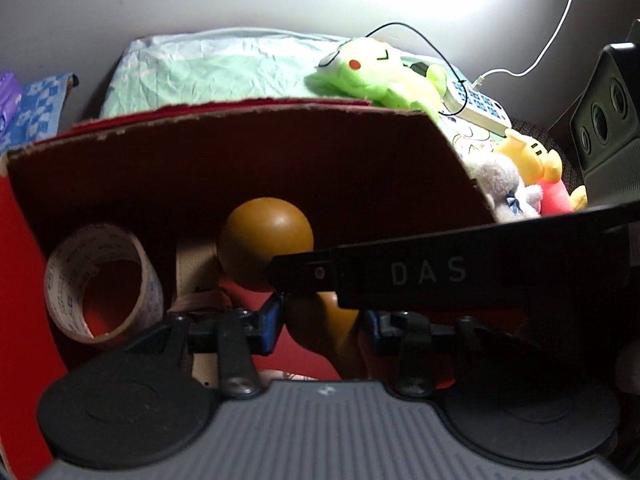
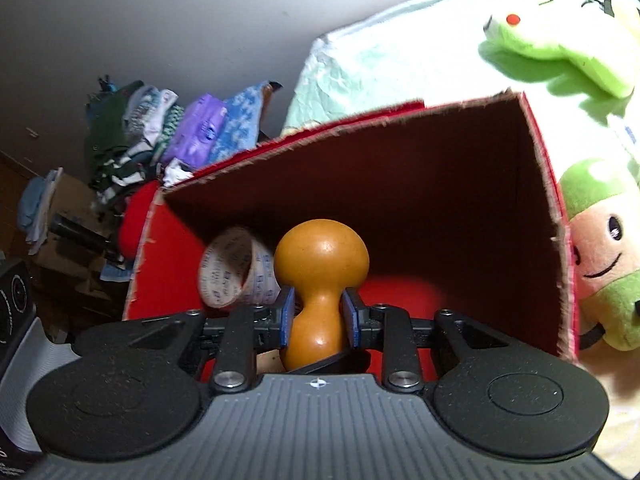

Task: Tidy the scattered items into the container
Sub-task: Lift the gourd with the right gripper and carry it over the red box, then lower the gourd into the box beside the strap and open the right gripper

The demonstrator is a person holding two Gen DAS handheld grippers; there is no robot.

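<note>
Cluttered bed; red box [image 2: 400, 184] open. Right gripper [image 2: 318, 320] fingers pinch wooden gourd [image 2: 320, 276] waist: rigid, smooth, slippery. Left gripper [image 1: 320, 320] fingers spread.

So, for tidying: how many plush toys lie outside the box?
4: green frog behind the box; grey plush, yellow plush and mushroom plush along its right side. Others may be hidden.

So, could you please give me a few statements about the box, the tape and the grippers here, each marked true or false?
1. The right gripper is clamped on the wooden gourd-shaped piece. True.
2. The roll of tape lies outside the red box. False: it sits inside.
3. The green plush frog is in the box. False: it lies outside, behind it.
4. The left gripper holds the tape. False: it holds nothing.
</note>
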